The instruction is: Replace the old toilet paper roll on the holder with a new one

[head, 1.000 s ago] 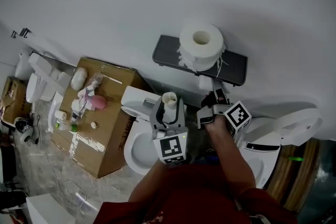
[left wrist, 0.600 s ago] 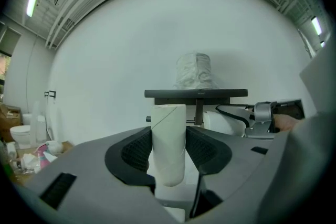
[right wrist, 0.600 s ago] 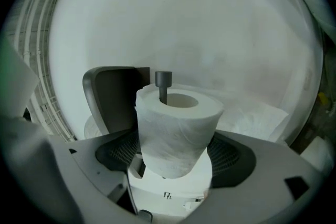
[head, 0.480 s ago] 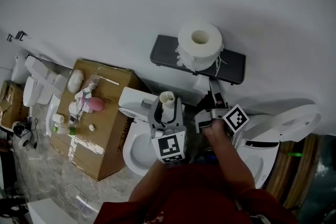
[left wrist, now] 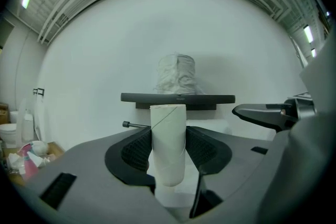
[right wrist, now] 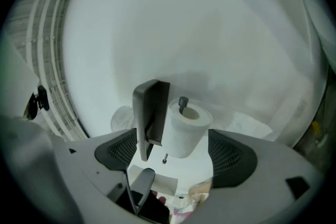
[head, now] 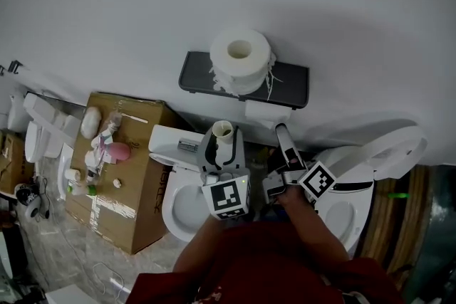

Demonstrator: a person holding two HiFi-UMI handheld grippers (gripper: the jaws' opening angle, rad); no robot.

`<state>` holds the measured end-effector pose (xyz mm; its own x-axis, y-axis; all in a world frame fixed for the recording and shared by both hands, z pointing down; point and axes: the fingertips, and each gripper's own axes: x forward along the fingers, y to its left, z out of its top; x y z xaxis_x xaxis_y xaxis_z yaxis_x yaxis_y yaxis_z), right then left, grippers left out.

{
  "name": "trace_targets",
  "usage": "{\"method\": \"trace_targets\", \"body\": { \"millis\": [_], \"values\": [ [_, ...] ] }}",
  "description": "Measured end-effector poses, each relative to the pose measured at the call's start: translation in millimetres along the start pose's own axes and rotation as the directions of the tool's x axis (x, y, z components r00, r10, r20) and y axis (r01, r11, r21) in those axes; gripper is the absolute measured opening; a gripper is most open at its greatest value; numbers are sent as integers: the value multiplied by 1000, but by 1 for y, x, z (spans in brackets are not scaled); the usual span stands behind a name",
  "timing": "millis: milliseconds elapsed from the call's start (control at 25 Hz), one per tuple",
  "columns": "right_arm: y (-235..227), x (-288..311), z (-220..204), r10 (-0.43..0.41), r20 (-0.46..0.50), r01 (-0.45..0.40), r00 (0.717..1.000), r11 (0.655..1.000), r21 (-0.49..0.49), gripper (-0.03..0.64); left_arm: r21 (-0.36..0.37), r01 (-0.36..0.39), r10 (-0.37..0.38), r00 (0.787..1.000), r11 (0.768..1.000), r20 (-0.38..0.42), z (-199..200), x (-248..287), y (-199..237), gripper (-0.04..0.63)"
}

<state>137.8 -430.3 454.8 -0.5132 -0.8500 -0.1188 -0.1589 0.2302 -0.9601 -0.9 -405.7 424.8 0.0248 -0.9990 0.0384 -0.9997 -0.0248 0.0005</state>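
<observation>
Under wall shelf point(head: 292, 85), full roll point(right wrist: 181, 134) sits threaded on holder rod point(right wrist: 182, 103); swap judged done. Your left tool point(left wrist: 169, 147) clamped on old cardboard tube point(left wrist: 168, 131), disposal outstanding. Your right tool point(right wrist: 176, 152) jaws apart, empty. Only right gripper view shows rod through roll; head view shows spare roll point(head: 240, 60) atop shelf

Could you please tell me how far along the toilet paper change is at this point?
Nearly finished, it seems. Done: a full roll sits on the holder's rod, under the shelf. In hand: the left hand-held gripper is shut on the bare cardboard tube; the right hand-held gripper is open and empty. Left: probably only putting the tube away. A spare roll rests on the shelf.
</observation>
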Motion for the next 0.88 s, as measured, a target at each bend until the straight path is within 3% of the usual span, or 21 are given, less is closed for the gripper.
{"method": "trace_targets", "body": {
  "millis": [120, 200, 320, 440, 480, 520, 600, 640, 800, 880],
  "values": [
    [12, -16, 22, 17, 11, -14, 1000, 978, -210, 404, -16, 51, -51, 999, 999, 5, 6, 6, -23, 216],
    [20, -26, 36, 19, 21, -10, 1000, 928, -373, 403, -7, 88, -88, 996, 996, 8, 8, 9, -41, 216],
    [27, -42, 58, -8, 51, 37, 999, 795, -605, 403, -5, 141, -141, 990, 990, 22, 14, 12, -67, 216],
    [28, -57, 76, -40, 88, 92, 995, 651, -753, 399, 1, 186, -186, 982, 982, 32, 16, 15, -92, 216],
    [28, -62, 82, -57, 107, 120, 993, 603, -788, 378, 7, 200, -200, 979, 980, 32, 16, 16, -99, 216],
    [27, -68, 89, -77, 133, 154, 988, 557, -816, 304, 15, 213, -213, 977, 977, 31, 16, 17, -105, 216],
    [22, -78, 102, -125, 185, 223, 975, 476, -851, 86, 30, 236, -237, 971, 971, 28, 14, 18, -118, 216],
    [20, -83, 107, -149, 199, 246, 969, 441, -863, 46, 28, 247, -248, 968, 969, 34, 15, 18, -124, 216],
    [15, -94, 121, -213, 238, 295, 948, 301, -907, 18, 29, 281, -282, 958, 959, 50, 19, 19, -147, 216],
    [13, -97, 125, -225, 259, 315, 939, 263, -912, 18, 33, 296, -297, 953, 955, 53, 19, 20, -156, 216]
  ]
}}
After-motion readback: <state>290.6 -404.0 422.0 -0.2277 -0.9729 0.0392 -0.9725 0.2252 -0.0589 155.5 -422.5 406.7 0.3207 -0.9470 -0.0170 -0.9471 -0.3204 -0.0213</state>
